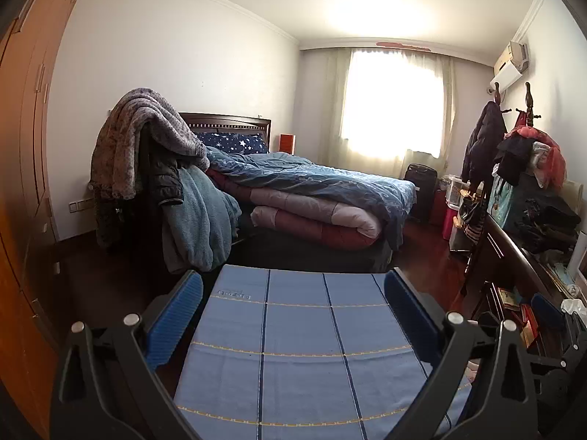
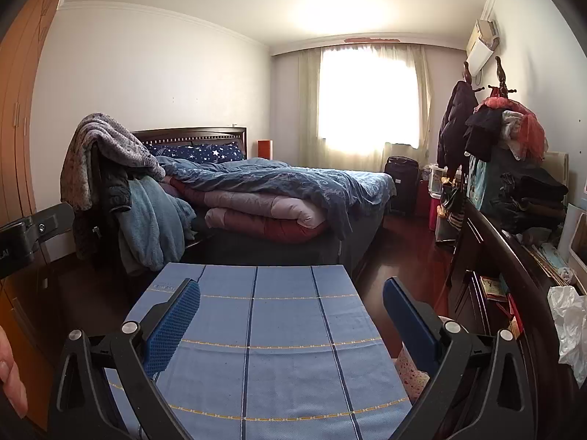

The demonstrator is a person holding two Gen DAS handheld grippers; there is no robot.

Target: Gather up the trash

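My left gripper [image 1: 293,293] is open and empty, held above a table with a blue checked cloth [image 1: 301,348]. My right gripper [image 2: 291,297] is open and empty above the same cloth [image 2: 256,348]. A crumpled white plastic bag [image 2: 570,326] lies on the dark dresser to the right of the right gripper; it also shows in the left wrist view [image 1: 572,306]. No other trash is plain to see on the cloth.
A bed [image 2: 275,190] with piled quilts stands ahead. A chair draped with blankets [image 2: 110,168] is left of it. A dark dresser [image 2: 513,267] with clothes and a coat rack [image 2: 495,124] runs along the right. A wooden wardrobe [image 1: 22,146] is at left.
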